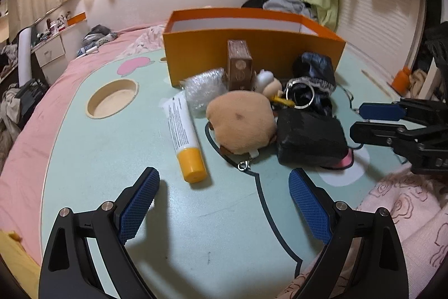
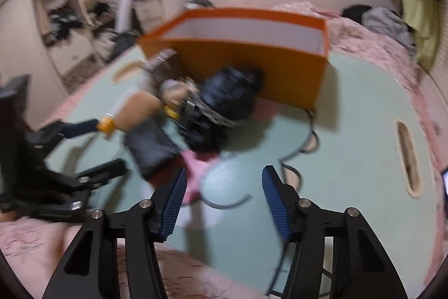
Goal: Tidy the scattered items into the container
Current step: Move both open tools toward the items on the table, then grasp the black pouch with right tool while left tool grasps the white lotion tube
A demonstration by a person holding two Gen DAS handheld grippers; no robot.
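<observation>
Hovering wide open, left hand-held gripper (image 1: 224,187) empty, right hand-held gripper (image 2: 224,188) half-open, empty

Clutter heap (image 1: 260,102) blocks the orange box (image 1: 252,46); tabletop (image 1: 117,147) left lies clear.

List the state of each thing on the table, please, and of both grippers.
orange box: upright, top open
tube: lying flat, yellow cap on
brown carton: standing upright
plush toy: lying on the table
black pouch: lying flat
left gripper: open, empty
right gripper: open, empty
</observation>
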